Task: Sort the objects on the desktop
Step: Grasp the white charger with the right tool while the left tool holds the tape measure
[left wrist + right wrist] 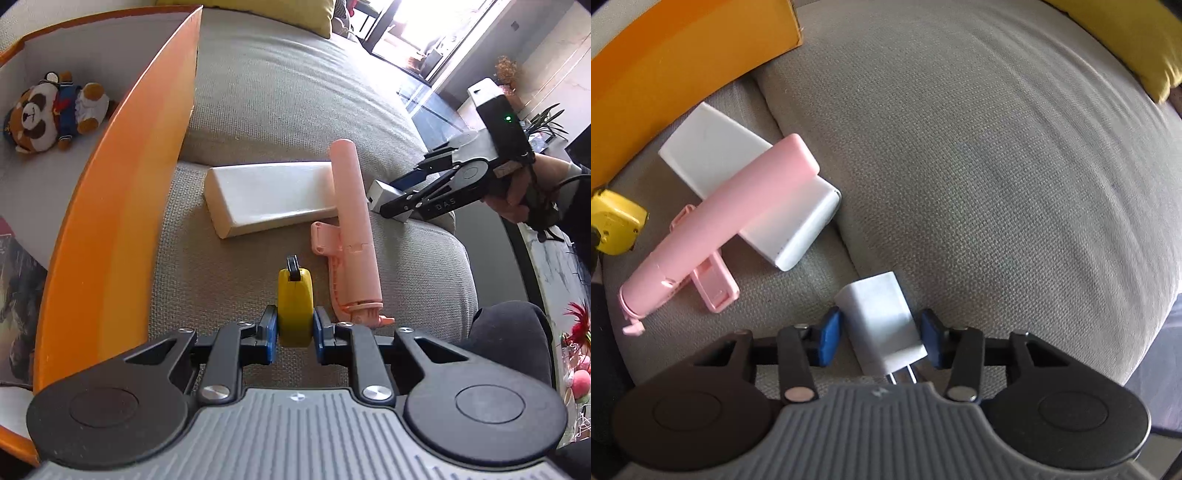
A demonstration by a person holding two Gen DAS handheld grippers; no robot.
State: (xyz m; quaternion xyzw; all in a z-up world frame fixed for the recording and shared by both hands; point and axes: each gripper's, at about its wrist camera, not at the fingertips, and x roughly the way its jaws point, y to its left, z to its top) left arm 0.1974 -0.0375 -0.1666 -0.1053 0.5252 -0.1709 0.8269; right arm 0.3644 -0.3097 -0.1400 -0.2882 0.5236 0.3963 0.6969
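Note:
My left gripper (295,328) is shut on a yellow tape measure (295,299), held just above the grey sofa seat; the tape measure (613,225) also shows at the left edge of the right wrist view. My right gripper (881,336) points down over a white plug charger (879,317) lying on the cushion. Its blue pads (829,338) stand on both sides of the charger, very near it, and I see no firm press. From the left wrist view, the right gripper (397,195) and charger (378,194) are at the sofa's right edge.
A pink folding stick (354,229) lies partly across a white rectangular box (269,192) on the seat. An orange box (122,206) with a plush panda (51,110) inside stands at the left. A yellow cushion (1126,40) lies behind. A dark-trousered knee (513,332) is at the right.

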